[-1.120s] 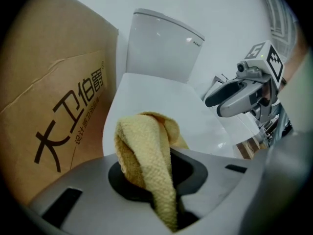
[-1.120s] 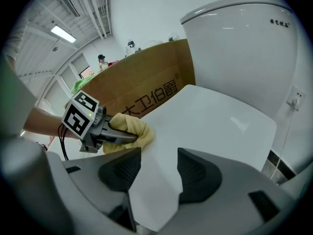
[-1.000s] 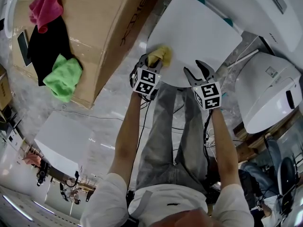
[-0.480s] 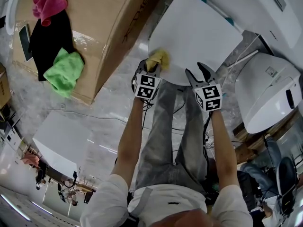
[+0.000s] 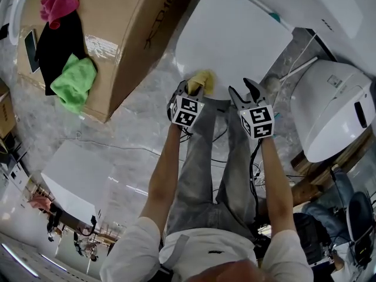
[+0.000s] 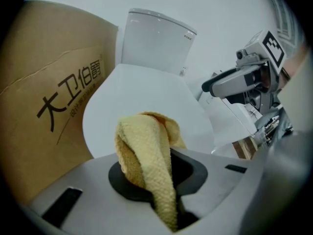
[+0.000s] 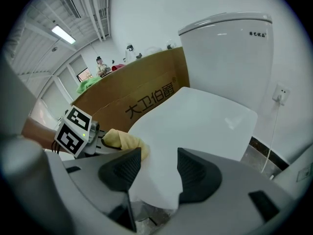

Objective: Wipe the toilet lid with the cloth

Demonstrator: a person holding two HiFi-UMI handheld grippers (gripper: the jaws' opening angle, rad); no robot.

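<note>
The left gripper (image 5: 192, 90) is pinching the yellow cloth (image 5: 202, 79) at the near edge of the toilet lid (image 5: 235, 40). The right gripper (image 5: 242, 90) is hovering alongside, fingers apart and empty.

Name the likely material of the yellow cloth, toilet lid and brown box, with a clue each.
Yellow cloth: soft textile, perhaps microfibre; nubbly weave, limp folds.
Toilet lid: probably hard plastic, glossy; smooth white sheen.
Brown box: cardboard, matte; printed, creased face.
</note>
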